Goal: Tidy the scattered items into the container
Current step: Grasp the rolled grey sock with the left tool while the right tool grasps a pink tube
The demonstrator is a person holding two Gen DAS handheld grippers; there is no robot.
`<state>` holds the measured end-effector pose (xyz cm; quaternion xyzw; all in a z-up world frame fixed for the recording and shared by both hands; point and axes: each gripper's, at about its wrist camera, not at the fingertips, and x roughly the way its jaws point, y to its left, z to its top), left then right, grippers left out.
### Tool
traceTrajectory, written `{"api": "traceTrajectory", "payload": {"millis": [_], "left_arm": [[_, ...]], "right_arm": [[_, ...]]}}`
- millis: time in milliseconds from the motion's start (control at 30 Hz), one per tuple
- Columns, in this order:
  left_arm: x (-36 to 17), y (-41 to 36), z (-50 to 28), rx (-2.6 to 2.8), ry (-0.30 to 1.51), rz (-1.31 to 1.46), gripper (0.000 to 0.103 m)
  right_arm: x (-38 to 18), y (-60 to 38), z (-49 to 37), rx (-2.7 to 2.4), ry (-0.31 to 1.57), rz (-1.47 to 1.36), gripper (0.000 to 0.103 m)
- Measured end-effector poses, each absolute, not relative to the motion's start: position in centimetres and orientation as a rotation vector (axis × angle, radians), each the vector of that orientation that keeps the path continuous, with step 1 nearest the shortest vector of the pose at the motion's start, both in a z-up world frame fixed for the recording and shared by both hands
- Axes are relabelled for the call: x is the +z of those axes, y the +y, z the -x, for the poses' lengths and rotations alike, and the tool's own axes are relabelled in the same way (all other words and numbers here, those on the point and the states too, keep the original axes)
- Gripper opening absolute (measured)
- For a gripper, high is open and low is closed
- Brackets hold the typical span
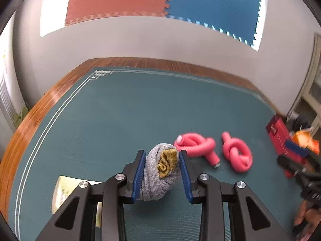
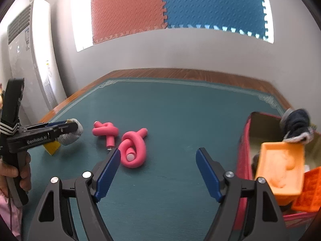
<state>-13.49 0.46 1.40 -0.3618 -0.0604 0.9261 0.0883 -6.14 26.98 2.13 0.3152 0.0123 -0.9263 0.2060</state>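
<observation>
A rolled grey sock (image 1: pixel 160 180) with a mustard-yellow piece tucked in it sits between the blue pads of my left gripper (image 1: pixel 162 153), which is shut on it. From the right wrist view the same gripper (image 2: pixel 74 125) is at the far left with the sock (image 2: pixel 73 135) at its tip. Two knotted pink foam rollers (image 1: pixel 194 144) (image 1: pixel 238 154) lie on the green mat just right of the sock. My right gripper (image 2: pixel 158 172) is open over bare mat, with one roller (image 2: pixel 133 146) by its left finger. The pink box (image 2: pixel 243 140) is at the right.
The box holds an orange tray (image 2: pixel 280 170), an orange grid mould (image 2: pixel 309 190) and a dark sock (image 2: pixel 297 126). A yellow card (image 2: pixel 52 147) lies under the left gripper. A green mat (image 1: pixel 120 110) covers the wooden table; an air conditioner (image 2: pixel 34 60) stands at the left.
</observation>
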Motion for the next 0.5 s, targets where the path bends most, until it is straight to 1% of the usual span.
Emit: {"api": "traceTrajectory", "payload": {"millis": [133,300,400,500], "left_arm": [[1.8,0.4,13.6,2.742,-0.223,1.058,0.035],[1.9,1.1,13.9,2.726,-0.218,1.057,0.035],[1.8,1.6,13.8,2.729,-0.183,1.069,0.035],[2.0,1.7,13.7,2.723,-0.19,1.064,0.035]], "right_arm": [[1.6,26.4,7.7,-2.508,-0.057,-0.949,0.08],[0.9,23.9,9.2,-2.473,0.024,-1.004,0.08],[0.1,22.8,10.1,-2.449,0.034,-1.052,0.08],[-0.8,21.9,10.8,-2.423,0.057,-1.103,0.08]]}}
